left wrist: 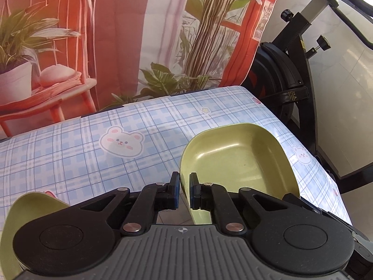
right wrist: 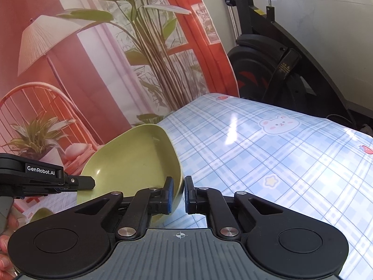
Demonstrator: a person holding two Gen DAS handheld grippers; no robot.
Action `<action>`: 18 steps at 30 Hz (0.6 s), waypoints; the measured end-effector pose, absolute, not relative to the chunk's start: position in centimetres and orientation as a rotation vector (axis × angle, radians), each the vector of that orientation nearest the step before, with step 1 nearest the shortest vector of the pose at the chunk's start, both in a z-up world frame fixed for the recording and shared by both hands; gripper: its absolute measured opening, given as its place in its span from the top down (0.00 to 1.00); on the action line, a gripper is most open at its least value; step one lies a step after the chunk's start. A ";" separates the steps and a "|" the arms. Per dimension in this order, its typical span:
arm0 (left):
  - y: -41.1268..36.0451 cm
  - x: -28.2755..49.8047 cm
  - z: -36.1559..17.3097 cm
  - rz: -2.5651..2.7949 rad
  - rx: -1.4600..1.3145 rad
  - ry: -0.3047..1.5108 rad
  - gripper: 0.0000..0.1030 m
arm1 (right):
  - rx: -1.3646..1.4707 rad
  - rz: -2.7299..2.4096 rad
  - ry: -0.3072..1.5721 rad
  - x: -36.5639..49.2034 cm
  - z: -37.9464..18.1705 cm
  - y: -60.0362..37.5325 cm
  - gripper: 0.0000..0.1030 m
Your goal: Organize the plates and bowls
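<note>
A table spread with a glossy blue plaid cloth (left wrist: 93, 154) printed with cartoon bears stood before a printed backdrop of orange chairs and potted plants (left wrist: 116, 35), a black exercise bike (right wrist: 275, 53) parked behind. At the centre we held a pale green, rounded-square plastic bowl (left wrist: 235, 156) tilted above the cloth, both tools on it at once. Our left gripper (left wrist: 184, 191) had its blue-padded fingers closed on the near rim, and our right gripper (right wrist: 179, 194) pinched the rim on its own side, one pad inside the wall and one outside. A second pale green dish (left wrist: 30, 207) lay low at the left edge of the left view, mostly hidden by the tool, and we could not tell whether it was a bowl or a plate.

The risk, as we judged it, lay in the double hold: two hands pulling at different angles could twist the smooth rim out of one pinch, and the tilted bowl might swing, drop onto the slick cloth and slide toward the table edge. Releasing one side early invited the same.
</note>
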State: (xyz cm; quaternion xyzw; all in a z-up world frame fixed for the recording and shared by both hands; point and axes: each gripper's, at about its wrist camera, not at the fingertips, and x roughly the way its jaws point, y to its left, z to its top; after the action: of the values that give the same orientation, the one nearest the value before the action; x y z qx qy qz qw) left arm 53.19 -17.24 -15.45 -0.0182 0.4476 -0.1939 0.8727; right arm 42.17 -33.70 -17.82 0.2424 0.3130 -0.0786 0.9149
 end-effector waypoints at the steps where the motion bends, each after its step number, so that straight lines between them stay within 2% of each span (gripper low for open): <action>1: -17.0 53.0 -15.1 -0.406 -0.039 0.930 0.91 | 0.506 -0.160 0.643 42.0 -17.4 -33.6 0.91; 18: -6.0 48.7 -10.3 -0.367 -0.089 0.896 0.91 | 0.502 0.019 0.690 40.2 -11.2 -24.6 0.90</action>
State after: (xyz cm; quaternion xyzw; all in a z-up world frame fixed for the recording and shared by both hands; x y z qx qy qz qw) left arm 48.65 -6.00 -10.29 -0.0428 0.4305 -0.1763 0.8842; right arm 40.22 -24.57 -11.19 0.2435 0.3348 0.0091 0.9102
